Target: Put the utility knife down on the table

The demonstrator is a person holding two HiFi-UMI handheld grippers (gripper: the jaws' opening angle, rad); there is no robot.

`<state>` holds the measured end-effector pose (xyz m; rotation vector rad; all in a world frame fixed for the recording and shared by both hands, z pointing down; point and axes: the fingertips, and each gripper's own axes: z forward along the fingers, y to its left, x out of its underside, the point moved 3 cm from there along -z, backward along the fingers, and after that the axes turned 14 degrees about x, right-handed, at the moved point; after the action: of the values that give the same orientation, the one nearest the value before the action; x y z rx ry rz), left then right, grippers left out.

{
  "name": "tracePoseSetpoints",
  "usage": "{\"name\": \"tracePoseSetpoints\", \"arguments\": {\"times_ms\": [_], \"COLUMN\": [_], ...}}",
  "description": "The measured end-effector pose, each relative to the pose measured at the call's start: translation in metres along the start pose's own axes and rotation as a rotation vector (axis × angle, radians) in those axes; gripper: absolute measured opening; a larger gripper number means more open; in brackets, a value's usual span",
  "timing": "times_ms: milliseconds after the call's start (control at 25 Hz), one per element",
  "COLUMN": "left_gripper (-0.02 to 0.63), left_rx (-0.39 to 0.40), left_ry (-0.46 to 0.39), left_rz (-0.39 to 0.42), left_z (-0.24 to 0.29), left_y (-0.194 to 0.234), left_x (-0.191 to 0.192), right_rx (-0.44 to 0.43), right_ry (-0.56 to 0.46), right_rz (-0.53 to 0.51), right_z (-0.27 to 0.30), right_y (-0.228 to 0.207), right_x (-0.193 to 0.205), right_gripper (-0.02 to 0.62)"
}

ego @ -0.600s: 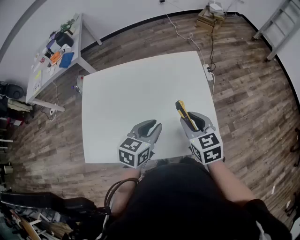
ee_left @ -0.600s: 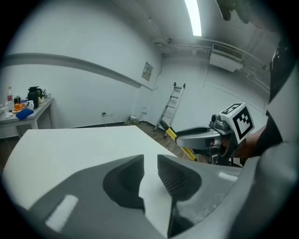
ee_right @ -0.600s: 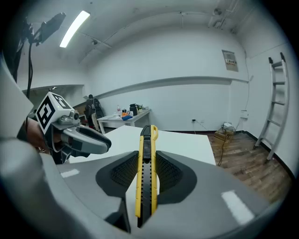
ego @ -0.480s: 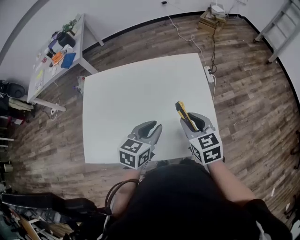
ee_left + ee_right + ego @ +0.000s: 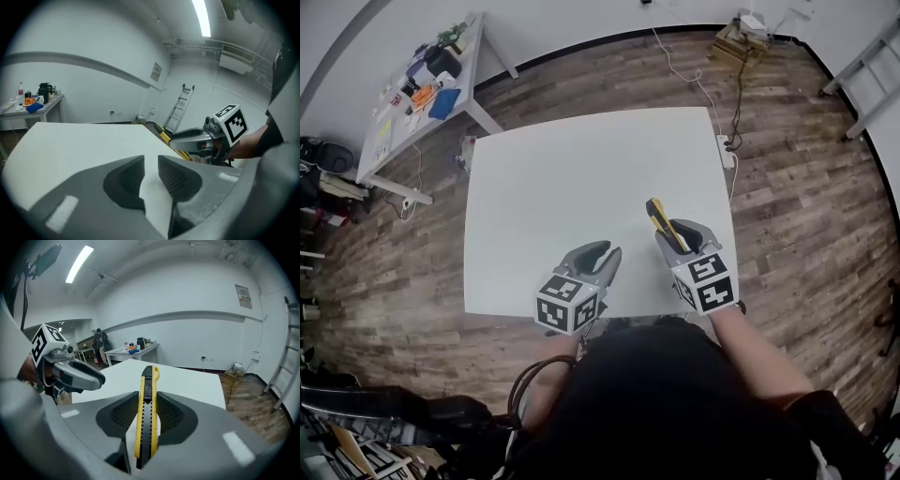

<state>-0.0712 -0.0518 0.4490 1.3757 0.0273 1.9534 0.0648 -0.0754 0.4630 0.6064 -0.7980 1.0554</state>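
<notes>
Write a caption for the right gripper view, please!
Right gripper clamps a yellow utility knife over the white table.

Yellow utility knife (image 5: 146,420) clamped between tongs (image 5: 146,398)

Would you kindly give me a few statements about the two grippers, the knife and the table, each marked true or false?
1. The right gripper grips the utility knife. True.
2. The left gripper holds a pen. False: its jaws stand slightly apart with nothing between them.
3. The utility knife is red. False: it is yellow and black.
4. The table is white. True.
</notes>
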Motion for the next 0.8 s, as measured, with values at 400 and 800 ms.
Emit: {"name": "tracePoseSetpoints", "arguments": {"times_ms": [400, 800], "left_gripper": [0.193, 0.193], "left_rx": [-0.033, -0.070], "left_ry": [-0.008, -0.011], "left_rz": [-0.074, -0.150], "left_z": [-0.006, -0.026], "left_y": [0.008, 0.033], "left_x": [0.024, 0.044], "right_rx": [-0.051, -0.085], "right_ry": [0.129, 0.293], "right_rz": [-0.115, -0.187], "right_z": [0.106, 0.170], "right_y": [0.016, 0.049], "right_x": [-0.001, 0.015], "right_gripper": [0.144, 0.144]}}
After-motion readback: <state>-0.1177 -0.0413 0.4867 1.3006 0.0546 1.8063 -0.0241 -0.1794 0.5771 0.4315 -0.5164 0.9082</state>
